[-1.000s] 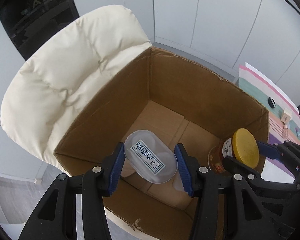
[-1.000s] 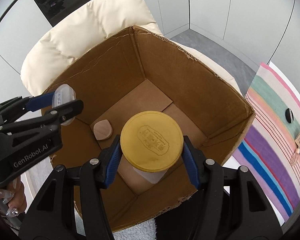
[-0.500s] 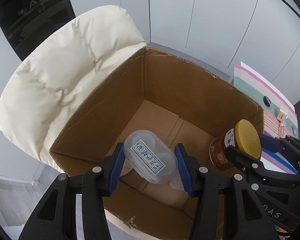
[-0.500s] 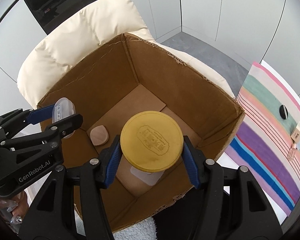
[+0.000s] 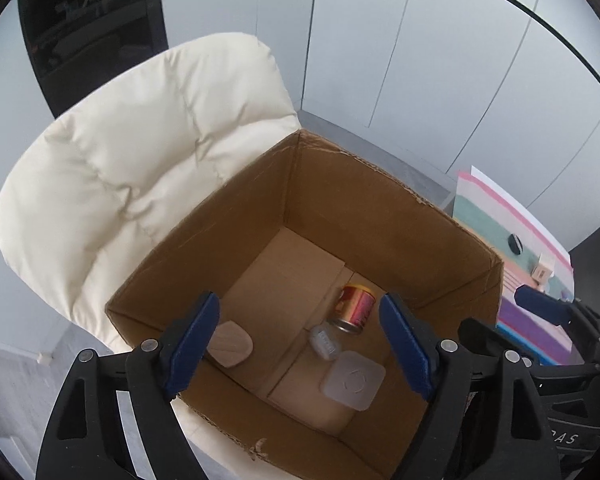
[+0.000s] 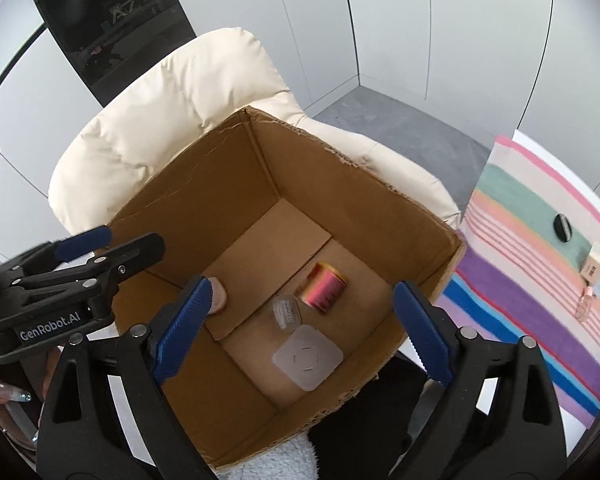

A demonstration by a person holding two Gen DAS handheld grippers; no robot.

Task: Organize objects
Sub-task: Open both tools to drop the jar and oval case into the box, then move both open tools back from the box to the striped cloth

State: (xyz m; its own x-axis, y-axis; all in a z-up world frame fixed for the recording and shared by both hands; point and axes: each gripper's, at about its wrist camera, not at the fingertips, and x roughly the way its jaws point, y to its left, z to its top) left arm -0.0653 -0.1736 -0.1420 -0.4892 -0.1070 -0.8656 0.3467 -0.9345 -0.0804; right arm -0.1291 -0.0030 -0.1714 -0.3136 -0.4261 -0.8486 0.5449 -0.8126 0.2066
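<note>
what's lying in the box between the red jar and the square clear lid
A small clear container lies on the box floor between the jar and the lid; both wrist views show it.

Your left gripper (image 5: 300, 344): jaws opening, nothing between them.
Cardboard box (image 5: 228, 236): open-topped, resting on the cream cushioned chair (image 5: 140, 152).
Box floor: jar (image 5: 354, 309) blurred beside small clear container (image 5: 324, 342); square translucent lid (image 5: 353, 380); wooden piece (image 5: 231, 345).
Your right gripper (image 5: 516, 318): at the right edge.

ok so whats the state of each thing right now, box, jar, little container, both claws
cardboard box: open-topped, on the cream chair
jar: lying on its side on the box floor
small clear container: on the box floor, released
left claw: opening, empty
right claw: opening, empty
</note>
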